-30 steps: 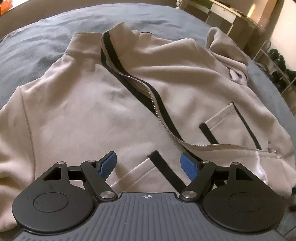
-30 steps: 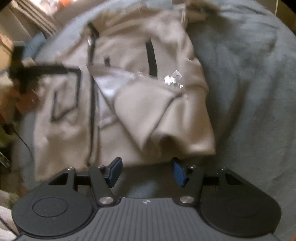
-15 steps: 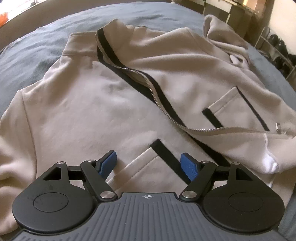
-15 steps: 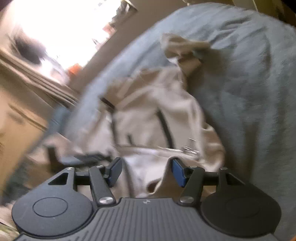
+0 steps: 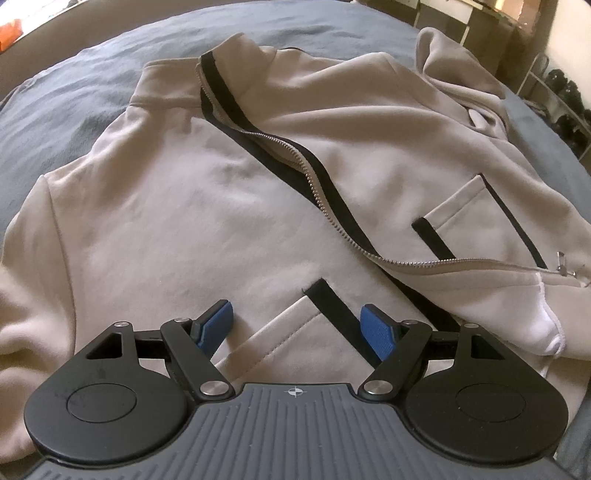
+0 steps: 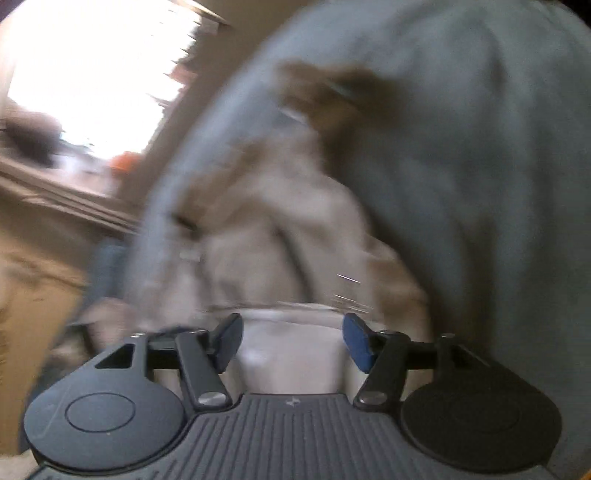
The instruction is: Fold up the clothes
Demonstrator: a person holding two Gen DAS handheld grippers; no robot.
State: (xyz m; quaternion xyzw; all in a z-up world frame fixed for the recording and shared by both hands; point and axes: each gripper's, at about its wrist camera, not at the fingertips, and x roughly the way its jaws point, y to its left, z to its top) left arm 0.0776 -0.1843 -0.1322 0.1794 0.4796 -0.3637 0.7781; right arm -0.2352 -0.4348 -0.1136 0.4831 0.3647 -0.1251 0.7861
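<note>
A beige zip jacket (image 5: 184,206) with black trim lies spread, front up, on a grey-blue bed cover (image 5: 74,92). Its zipper (image 5: 332,221) is undone and one front edge is turned over at the right, showing white lining. My left gripper (image 5: 299,325) hovers open over the lower pocket, with nothing between its blue pads (image 5: 216,325). The right wrist view is blurred by motion. There my right gripper (image 6: 291,336) stands open over the jacket (image 6: 288,236), with pale fabric lying below the gap between its fingers. One sleeve lies bunched at the far end.
The bed cover (image 6: 480,147) runs on beyond the jacket on all sides. Wooden furniture (image 5: 480,22) and a rack of dark shoes (image 5: 565,96) stand past the bed at the right. A bright window (image 6: 92,74) glares at the upper left of the right wrist view.
The right wrist view has rolled and swung, and the jacket's near edge now lies close under the right fingers. The left gripper has hardly moved. Both stayed open.
</note>
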